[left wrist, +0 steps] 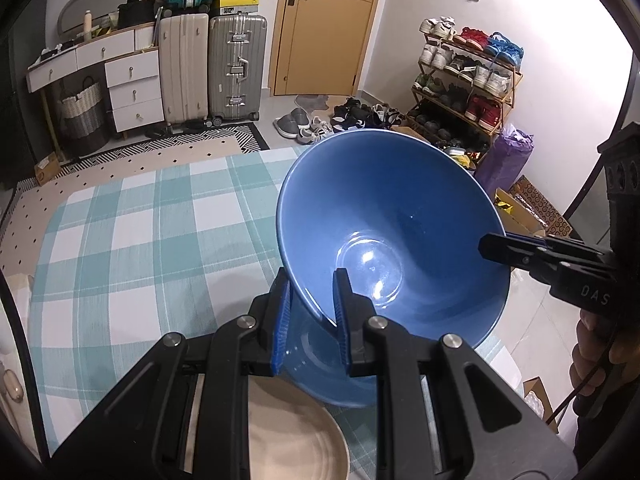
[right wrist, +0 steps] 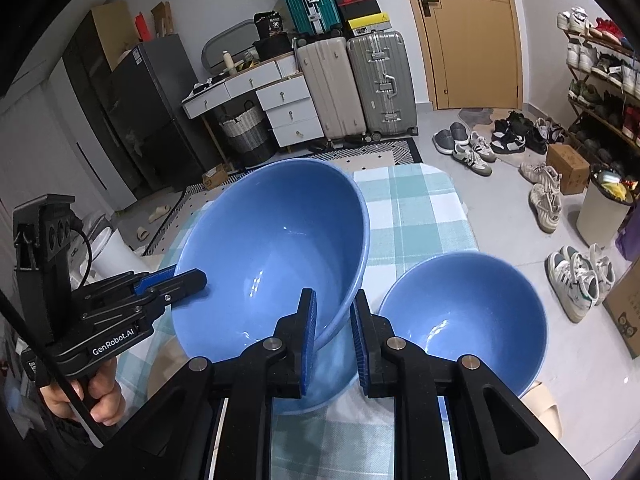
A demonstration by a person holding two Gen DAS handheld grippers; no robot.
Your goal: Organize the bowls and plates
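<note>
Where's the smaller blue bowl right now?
In the right wrist view, the smaller blue bowl sits on the checked cloth, right of the large blue bowl that both grippers hold by the rim.

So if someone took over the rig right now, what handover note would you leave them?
Left gripper: shut on the rim of the large blue bowl.
Right gripper: shut on the opposite rim of that bowl, which is tilted above the checked tablecloth.
Smaller blue bowl: upright on the table, to the right.
Beige plate: below the left gripper.
Done: large bowl gripped.
Left: set it down and group the dishes.
</note>
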